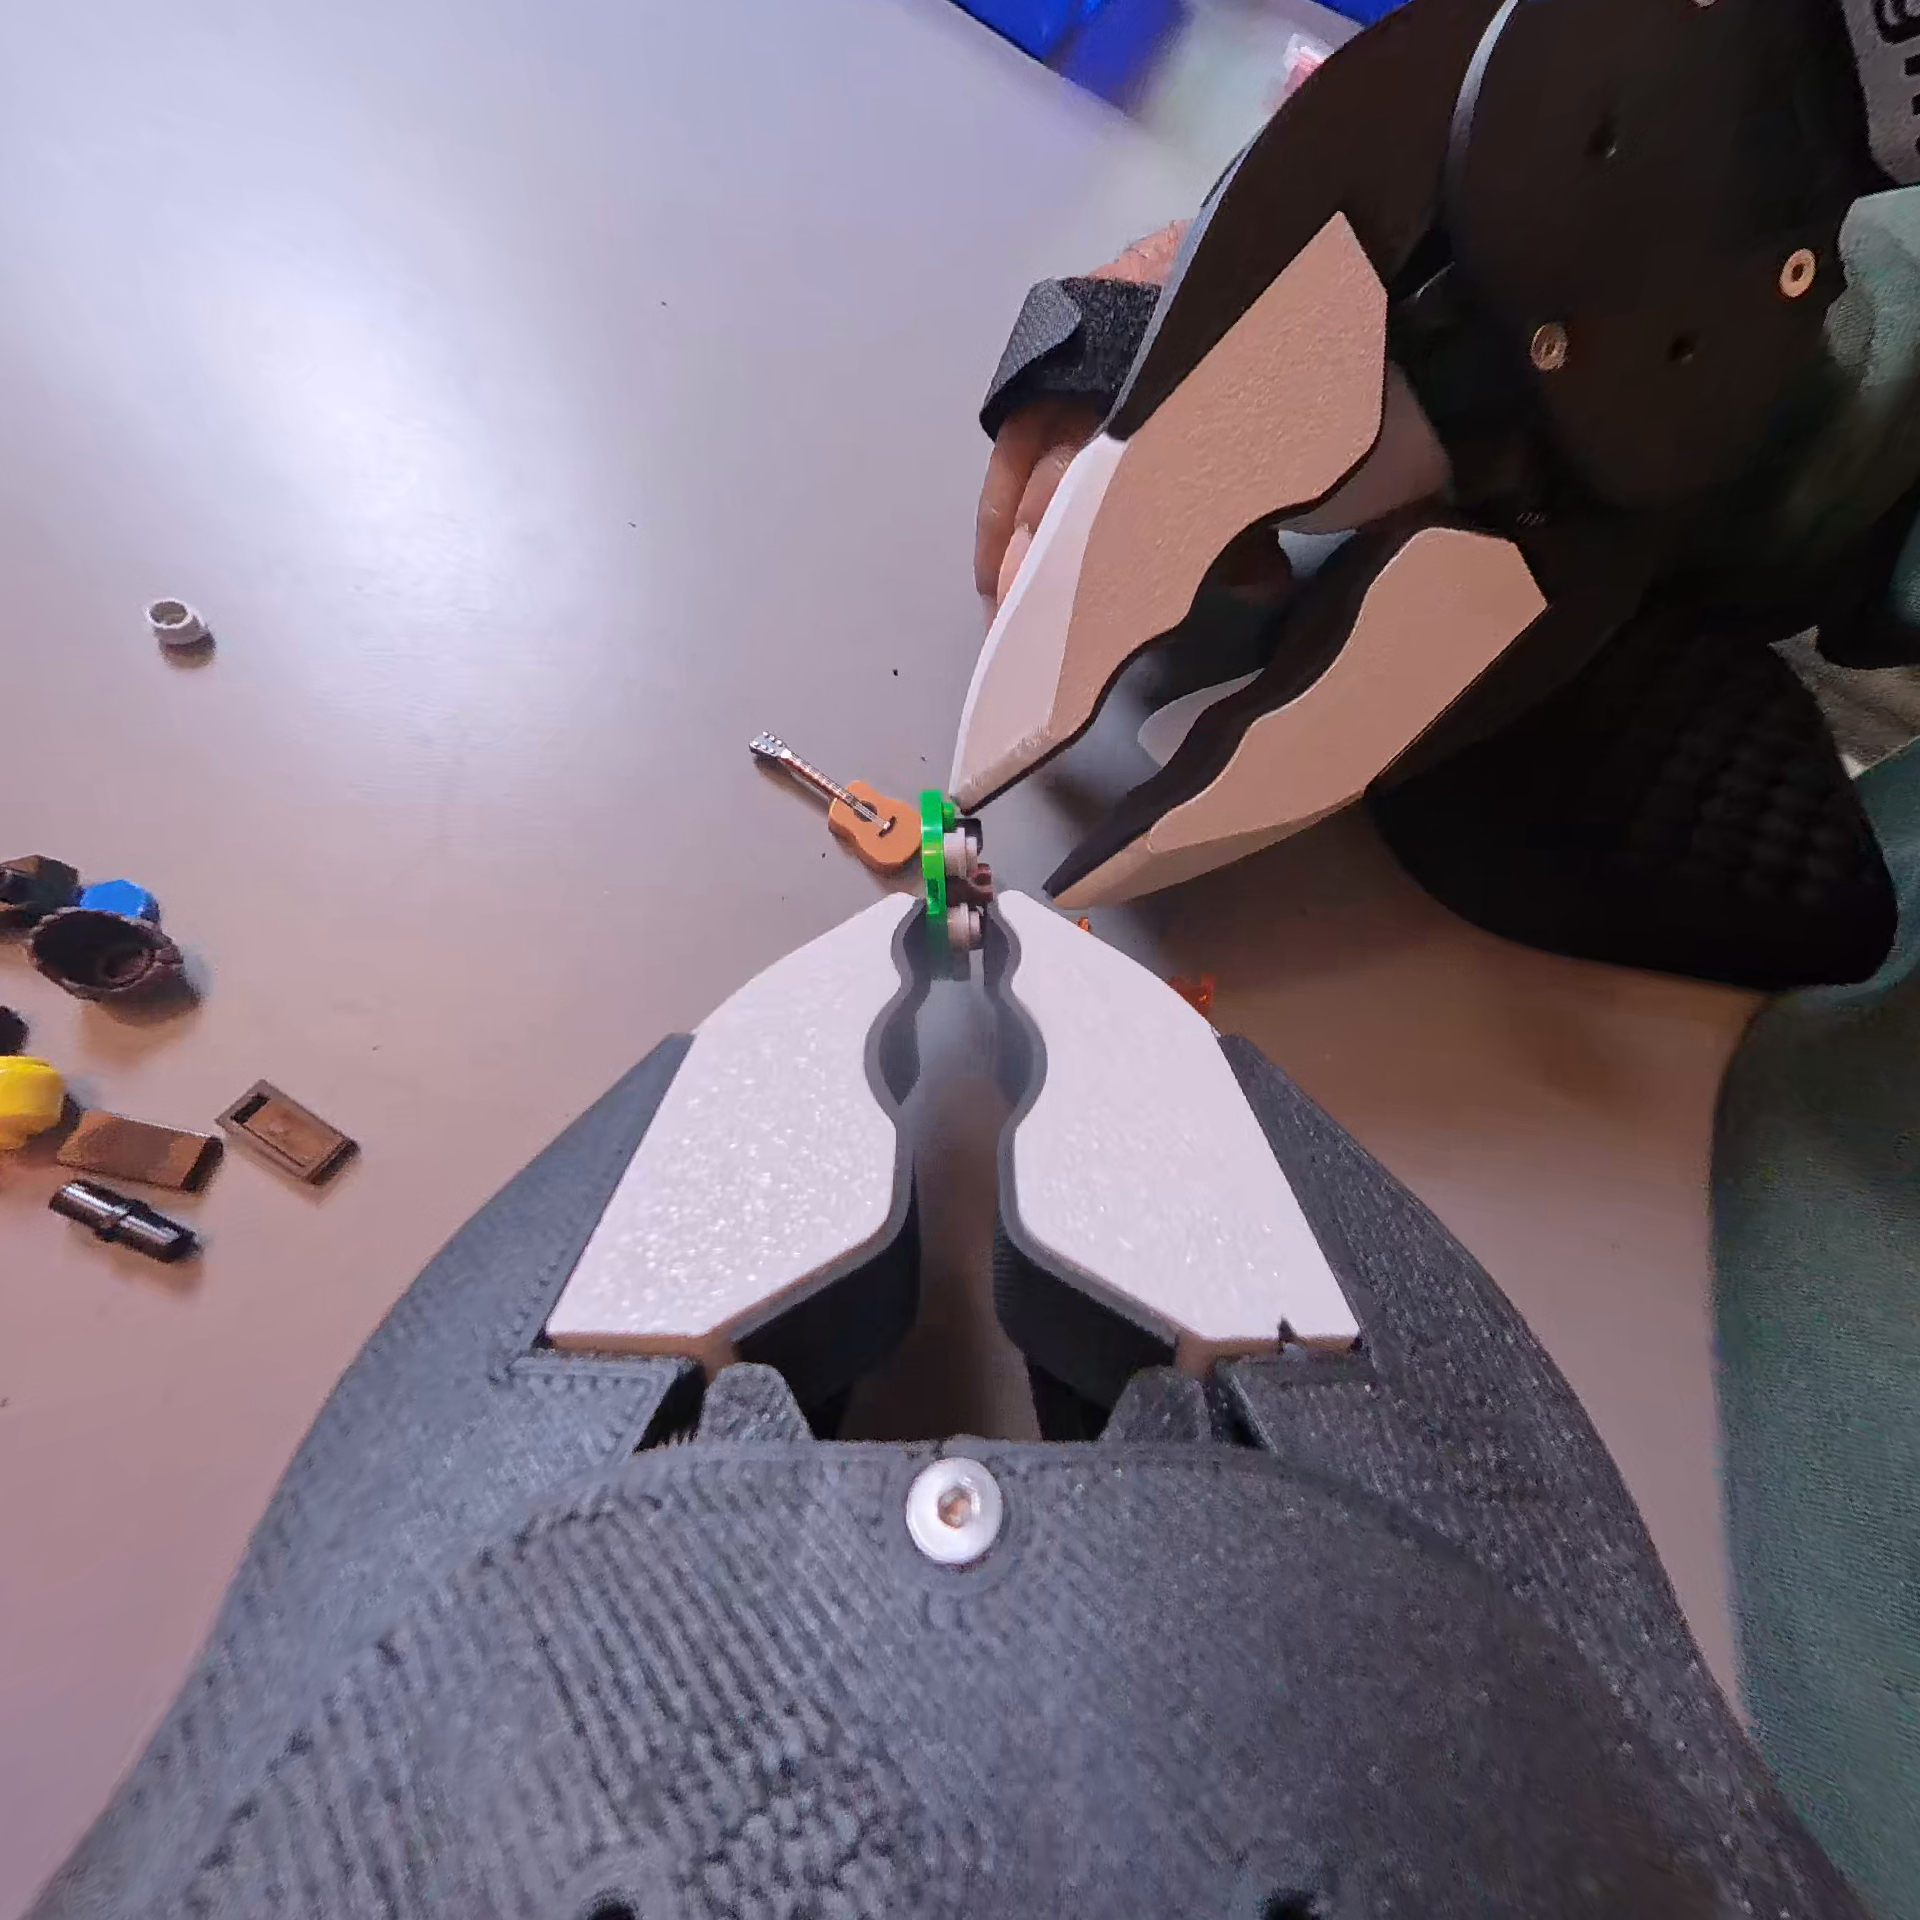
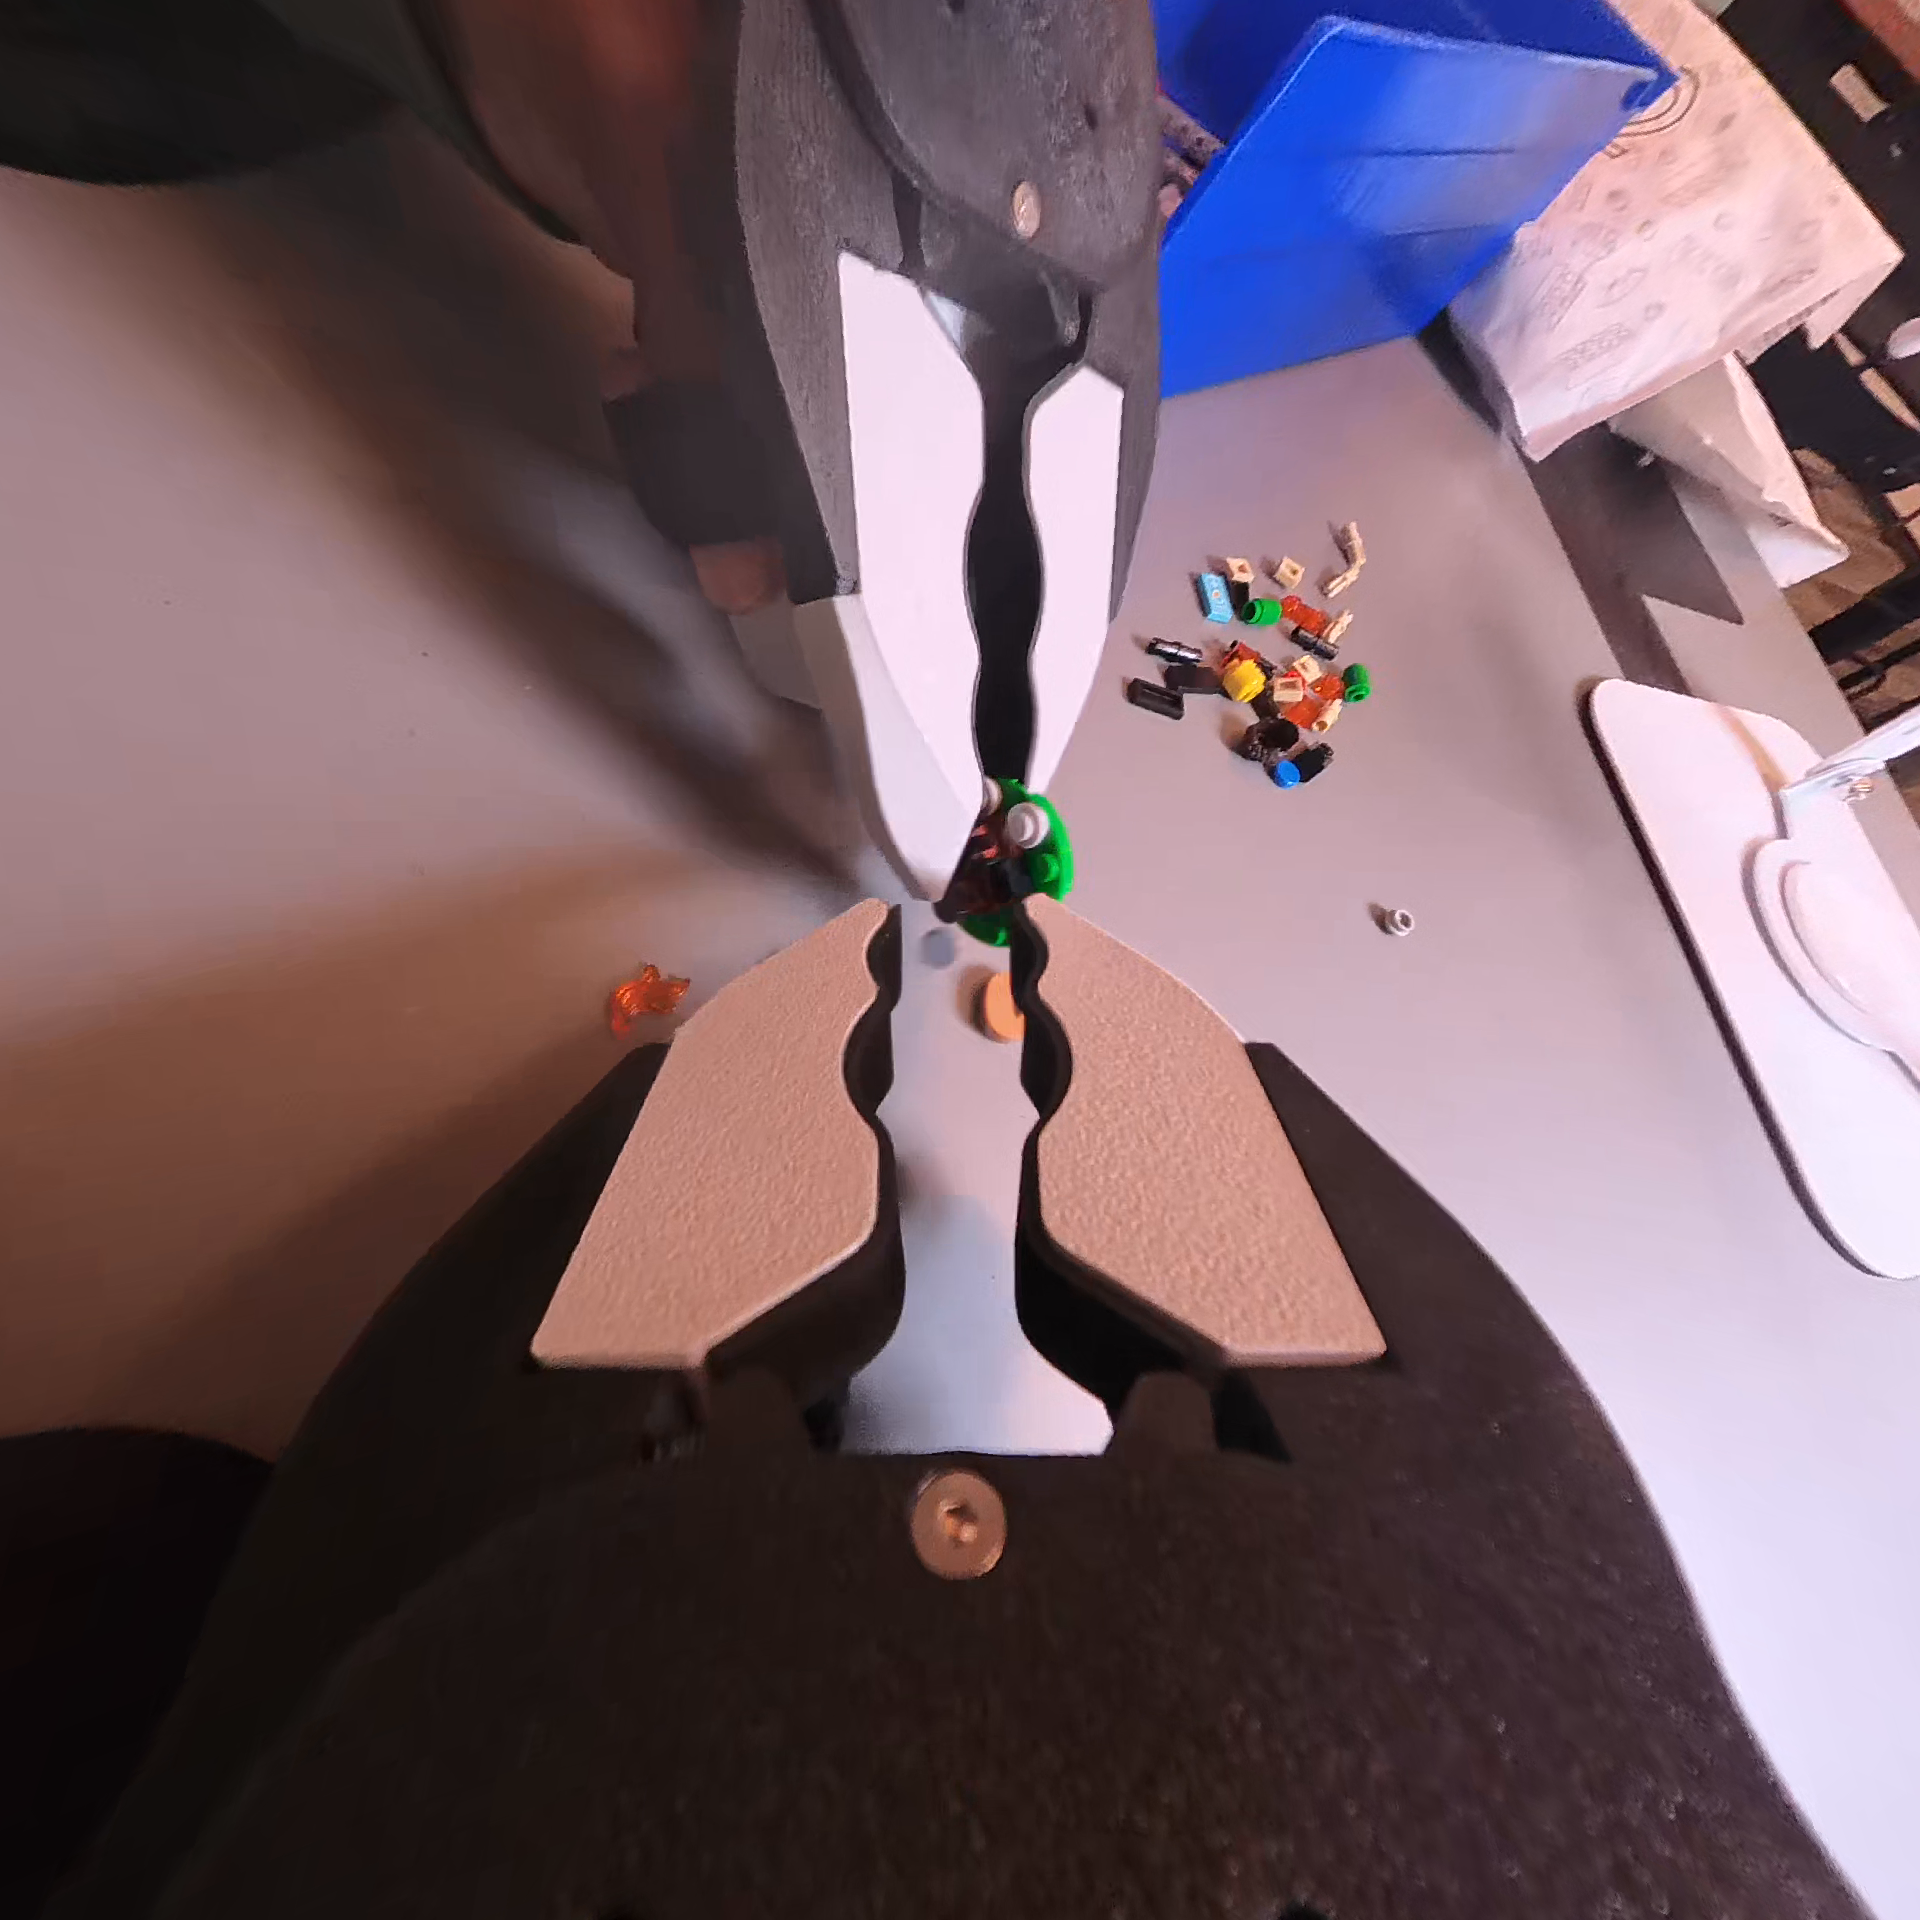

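Two hand-held grippers meet over a grey tabletop (image 1: 416, 416). The left gripper (image 1: 954, 920) is clamped on a small round green plastic plate (image 1: 935, 868), held on edge between its pale fingertips; the plate carries little white round studs (image 1: 961, 860) and some dark brown and black pieces on the face turned toward 3 o'clock. The right gripper (image 2: 956, 925) stands parted and grips nothing: its upper fingertip (image 1: 971, 795) sits just at the plate's rim at 12 o'clock, the lower one lies apart from it.

With no goal stated, only the build itself can be judged: several pieces are already seated on the plate, while a pile of loose small bricks (image 2: 1273, 675) lies well apart on the table.

The left wrist view alone shows a tiny tan toy guitar (image 1: 847, 805) lying just behind the plate at 10 o'clock, and a brown flat tile (image 1: 286, 1130) at 8 o'clock. The right wrist view alone shows a transparent orange flame-shaped piece (image 2: 644, 997) at 9 o'clock, a blue plastic bin (image 2: 1382, 177) at 1 o'clock, and a white board (image 2: 1745, 935) at 3 o'clock. A single grey ring-shaped stud (image 1: 179, 621) appears in both.
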A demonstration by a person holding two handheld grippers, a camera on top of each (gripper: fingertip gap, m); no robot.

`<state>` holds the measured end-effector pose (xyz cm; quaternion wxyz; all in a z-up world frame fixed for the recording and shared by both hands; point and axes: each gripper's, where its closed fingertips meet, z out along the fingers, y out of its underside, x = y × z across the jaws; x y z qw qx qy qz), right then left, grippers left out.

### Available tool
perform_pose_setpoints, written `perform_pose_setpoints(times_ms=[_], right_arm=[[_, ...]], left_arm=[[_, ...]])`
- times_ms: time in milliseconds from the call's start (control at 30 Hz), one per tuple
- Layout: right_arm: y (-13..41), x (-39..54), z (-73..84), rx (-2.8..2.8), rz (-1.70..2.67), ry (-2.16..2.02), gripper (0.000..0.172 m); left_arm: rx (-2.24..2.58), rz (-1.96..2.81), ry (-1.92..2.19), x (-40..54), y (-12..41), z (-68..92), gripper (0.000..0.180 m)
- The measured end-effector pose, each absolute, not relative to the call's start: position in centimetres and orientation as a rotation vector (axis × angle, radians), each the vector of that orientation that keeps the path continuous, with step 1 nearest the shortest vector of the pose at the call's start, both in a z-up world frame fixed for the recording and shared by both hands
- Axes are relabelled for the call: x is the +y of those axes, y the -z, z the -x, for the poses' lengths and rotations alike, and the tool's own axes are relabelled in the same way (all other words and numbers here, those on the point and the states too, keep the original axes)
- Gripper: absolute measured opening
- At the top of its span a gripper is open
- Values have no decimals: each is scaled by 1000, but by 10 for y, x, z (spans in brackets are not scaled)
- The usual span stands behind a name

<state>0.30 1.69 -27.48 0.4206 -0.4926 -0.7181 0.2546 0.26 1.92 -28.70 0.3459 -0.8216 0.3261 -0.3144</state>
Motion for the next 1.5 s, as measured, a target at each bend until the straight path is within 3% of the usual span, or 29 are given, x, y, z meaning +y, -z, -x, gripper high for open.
perform_pose_setpoints(times_ms=[533, 1100, 1300, 1367, 1500], right_arm=[[272, 20, 2, -1772, 1068, -358, 3], [291, -15, 2, -1940, 1006, -508, 0], [246, 27, -6, -1692, 1078, -536, 0], [250, 28, -6, -1706, 1110, -557, 21], [256, 20, -5, -1747, 1131, -638, 20]], left_arm=[[716, 2204, 1031, 12, 286, -8, 9], [468, 2146, 1186, 32, 271, 5, 9], [616, 2154, 1105, 21, 277, -1, 9], [714, 2149, 1039, 17, 278, -7, 10], [904, 2124, 853, 10, 280, -18, 10]])
